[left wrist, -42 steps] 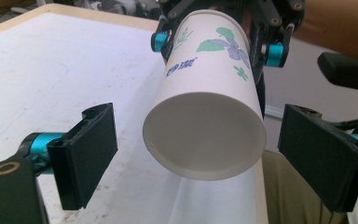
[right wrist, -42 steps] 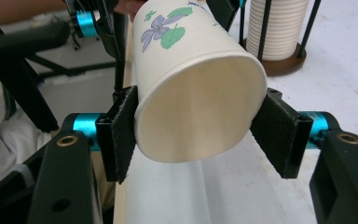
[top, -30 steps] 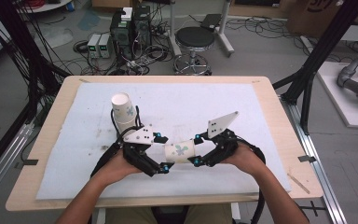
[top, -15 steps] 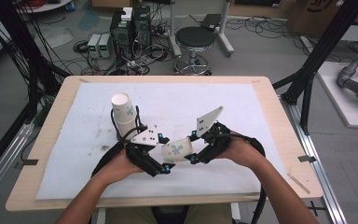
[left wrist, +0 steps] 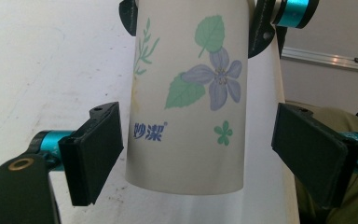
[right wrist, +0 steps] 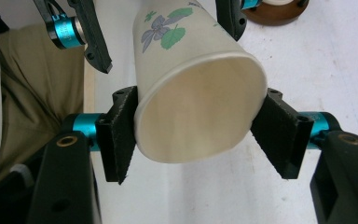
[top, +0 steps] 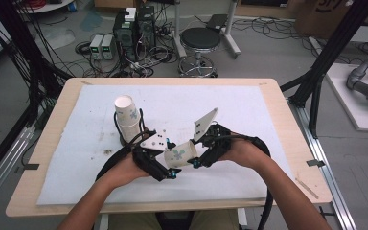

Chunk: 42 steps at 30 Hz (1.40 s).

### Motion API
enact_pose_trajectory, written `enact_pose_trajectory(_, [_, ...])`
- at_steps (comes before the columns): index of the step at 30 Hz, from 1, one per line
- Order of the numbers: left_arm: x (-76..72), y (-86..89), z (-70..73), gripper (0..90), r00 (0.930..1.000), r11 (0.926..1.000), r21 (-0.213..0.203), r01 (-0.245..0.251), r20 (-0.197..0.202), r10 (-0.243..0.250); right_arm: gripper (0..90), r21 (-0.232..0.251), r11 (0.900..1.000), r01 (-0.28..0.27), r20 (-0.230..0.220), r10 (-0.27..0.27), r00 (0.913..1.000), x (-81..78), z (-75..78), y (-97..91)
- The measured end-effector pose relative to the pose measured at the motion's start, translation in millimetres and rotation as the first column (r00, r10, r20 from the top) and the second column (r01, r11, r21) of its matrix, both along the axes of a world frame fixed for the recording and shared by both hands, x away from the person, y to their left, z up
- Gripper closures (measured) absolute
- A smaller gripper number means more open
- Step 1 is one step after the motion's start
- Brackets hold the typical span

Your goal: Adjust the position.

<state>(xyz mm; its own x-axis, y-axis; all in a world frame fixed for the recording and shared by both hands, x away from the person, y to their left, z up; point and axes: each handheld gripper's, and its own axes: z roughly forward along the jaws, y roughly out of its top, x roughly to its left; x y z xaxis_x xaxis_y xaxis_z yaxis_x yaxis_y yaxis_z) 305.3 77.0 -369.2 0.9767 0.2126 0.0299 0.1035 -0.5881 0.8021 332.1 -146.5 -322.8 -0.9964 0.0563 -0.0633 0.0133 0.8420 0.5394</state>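
Our right gripper [top: 197, 162] was clamped on the paper cup [top: 180, 155] near its open rim, squeezing the mouth slightly oval, as the right gripper view showed with both pads pressed against the rim [right wrist: 200, 105]. Our left gripper [top: 168, 168] stood with its jaws either side of the cup's closed end; they had just been closing in, yet in the left gripper view gaps remained between each pad and the cup wall [left wrist: 191, 93], so it had no hold at that point. We held the cup on its side, lifted just above the white mat [top: 268, 120] near the front edge of the table [top: 57, 120], directly between the two grippers. We judged the work to be partway through: the cup was picked up and carried in one gripper, and the handover or two-sided grip was begun but not finished. A stack of cups [top: 127, 115] stood upright behind the left gripper, well apart from the held cup, perhaps where this one belonged.
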Motion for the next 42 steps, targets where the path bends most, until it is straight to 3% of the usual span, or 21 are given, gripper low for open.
enact_pose_trajectory(23, [1.6, -9.5, -8.8, 22.0, 0.9996, 0.9968, 0.076, 0.024, -0.015, -0.023, 34.9, -0.138, 0.9902, -0.024, 0.013, 0.026, 0.9996, -6.0, -4.9, 20.2])
enact_pose_trajectory(33, [3.1, -11.6, -11.0, 28.8, 0.9987, 0.9942, 0.098, 0.044, -0.028, -0.042, 34.9, -0.165, 0.9859, -0.031, 0.008, 0.033, 0.9994, -7.7, -7.8, 25.2])
enact_pose_trajectory(37, [3.3, -12.3, -12.1, 35.7, 0.9982, 0.9918, 0.115, 0.056, -0.027, -0.053, 34.9, -0.163, 0.9859, -0.04, 0.001, 0.041, 0.9992, -8.2, -7.9, 26.7])
enact_pose_trajectory(42, [4.2, -12.6, -12.6, 36.9, 0.9981, 0.9915, 0.117, 0.057, -0.028, -0.054, 34.9, -0.161, 0.9858, -0.049, 0.004, 0.05, 0.9987, -8.0, -8.3, 27.3])
